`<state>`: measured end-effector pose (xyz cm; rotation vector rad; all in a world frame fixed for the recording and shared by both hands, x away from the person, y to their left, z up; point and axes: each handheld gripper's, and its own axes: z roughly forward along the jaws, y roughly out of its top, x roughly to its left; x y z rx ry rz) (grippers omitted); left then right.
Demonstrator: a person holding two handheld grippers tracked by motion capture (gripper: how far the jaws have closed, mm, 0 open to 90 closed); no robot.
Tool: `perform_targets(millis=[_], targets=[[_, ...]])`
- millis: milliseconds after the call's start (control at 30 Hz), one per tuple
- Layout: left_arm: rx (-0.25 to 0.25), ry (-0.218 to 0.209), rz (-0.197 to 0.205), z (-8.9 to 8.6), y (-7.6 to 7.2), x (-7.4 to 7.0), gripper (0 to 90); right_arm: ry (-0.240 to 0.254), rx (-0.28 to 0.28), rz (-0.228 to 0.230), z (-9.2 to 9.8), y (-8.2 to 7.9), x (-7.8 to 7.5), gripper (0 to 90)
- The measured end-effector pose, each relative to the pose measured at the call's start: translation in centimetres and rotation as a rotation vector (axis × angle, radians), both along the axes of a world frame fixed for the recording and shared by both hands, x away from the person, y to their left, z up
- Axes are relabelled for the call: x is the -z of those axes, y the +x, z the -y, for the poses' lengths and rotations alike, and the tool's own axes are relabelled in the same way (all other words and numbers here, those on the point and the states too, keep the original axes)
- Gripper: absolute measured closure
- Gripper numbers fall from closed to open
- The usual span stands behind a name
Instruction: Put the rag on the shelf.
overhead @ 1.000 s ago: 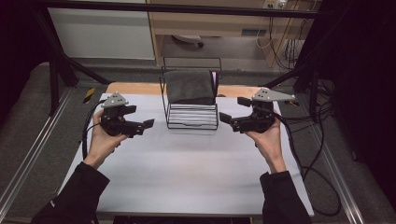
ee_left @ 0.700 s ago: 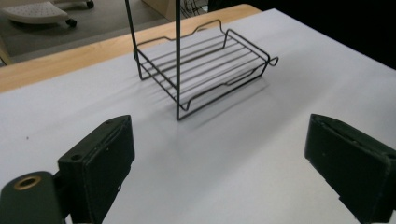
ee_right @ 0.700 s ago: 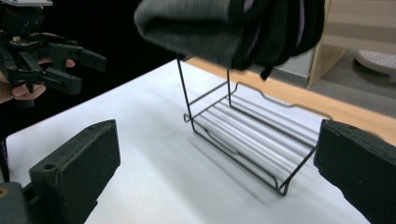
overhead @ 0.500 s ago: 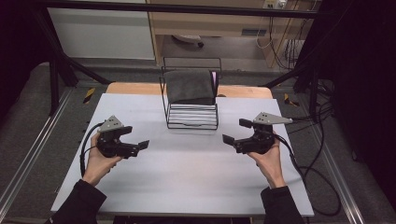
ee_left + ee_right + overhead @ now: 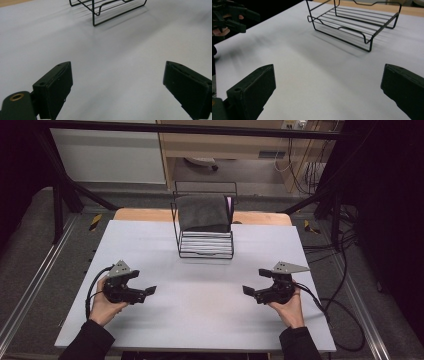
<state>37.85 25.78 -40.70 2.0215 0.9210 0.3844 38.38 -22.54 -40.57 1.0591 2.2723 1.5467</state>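
A black wire rack [image 5: 206, 245] stands at the middle back of the white table [image 5: 200, 295], with a dark folded cloth [image 5: 202, 213] draped over its top. My left gripper [image 5: 150, 291] hovers over the table's front left, held in a hand, its jaws wide open and empty [image 5: 117, 87]. My right gripper [image 5: 247, 291] is at the front right, open too, with nothing between its jaws [image 5: 328, 92]. Both point inward toward the table's middle. The rack's lower shelf [image 5: 354, 22] lies ahead in the right gripper view, and its corner [image 5: 105, 10] shows in the left gripper view.
A wooden board [image 5: 145, 215] edges the table's far side behind the rack. Cables [image 5: 340, 310] trail off the right edge. Metal rails [image 5: 30, 285] run along the left side. The left hand with its gripper [image 5: 227, 17] shows far off in the right gripper view.
Both grippers have drawn back from beside the rack toward the front of the table and spread further apart. Both stay open and empty.
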Motion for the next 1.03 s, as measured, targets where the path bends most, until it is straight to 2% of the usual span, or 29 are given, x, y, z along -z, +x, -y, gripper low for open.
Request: perform_targets(millis=[67, 300, 567, 1033], targets=[[0.003, 0.004, -0.006, -0.1, -0.2, 0.5, 9.1, -0.022, -0.001, -0.002, 0.2, -0.2, 0.5, 0.6], [0.007, 0.002, -0.030, -1.0, -0.9, 2.0, 9.1, -0.041, 0.011, -0.035, 1.5, -0.7, 2.4, 0.6], [0.002, -0.002, -0.043, -1.7, -1.1, 2.8, 9.0, -0.078, 0.026, -0.075, 2.7, -1.0, 3.9, 0.6], [0.002, 0.018, -0.056, -1.9, -1.3, 3.4, 9.0, -0.087, 0.032, -0.083, 3.3, -1.6, 4.6, 0.6]])
